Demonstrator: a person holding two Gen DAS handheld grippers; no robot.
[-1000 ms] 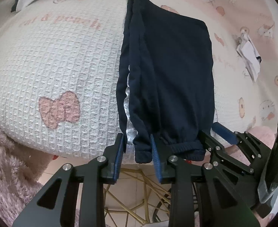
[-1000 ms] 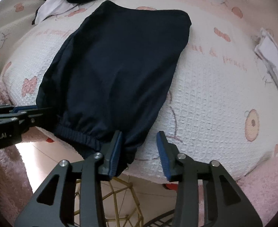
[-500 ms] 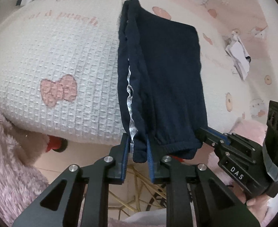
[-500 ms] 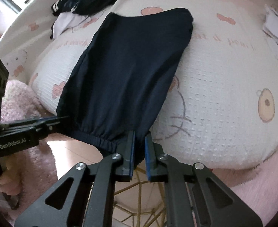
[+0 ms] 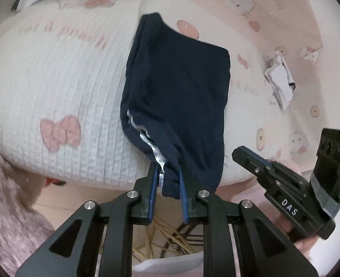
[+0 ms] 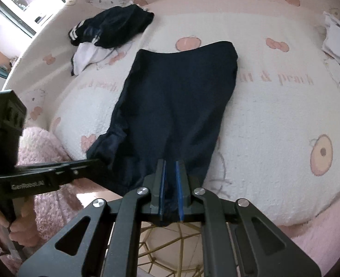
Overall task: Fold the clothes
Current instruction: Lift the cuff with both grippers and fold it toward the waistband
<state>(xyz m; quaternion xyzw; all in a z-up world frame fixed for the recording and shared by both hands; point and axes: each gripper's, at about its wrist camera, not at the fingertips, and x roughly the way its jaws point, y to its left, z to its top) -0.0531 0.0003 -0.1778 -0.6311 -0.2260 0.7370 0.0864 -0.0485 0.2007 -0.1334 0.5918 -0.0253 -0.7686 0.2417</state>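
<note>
Navy trousers [image 5: 181, 97] with a silver side stripe lie folded lengthwise on the white and pink bed cover [image 5: 54, 87], their elastic cuffs hanging over the near edge. My left gripper [image 5: 167, 180] is shut on the left cuff corner, which bulges between its blue pads. In the right wrist view the same navy trousers [image 6: 179, 101] stretch away from my right gripper [image 6: 170, 184], which is shut on the right cuff corner. Each view shows the other gripper to the side, held by a hand.
A crumpled dark garment with white stripes [image 6: 110, 32] lies at the far left of the bed, over a white one. A folded white item [image 5: 280, 83] rests at the right. A fluffy pink blanket [image 6: 43, 161] hangs at the near edge, and a gold wire frame [image 6: 170, 244] stands below on the floor.
Both grippers closed on the cuff corners, which were loose between open jaws a second ago. They then lifted the cuff end, so the near cloth now bunches and rises off the bed edge.
</note>
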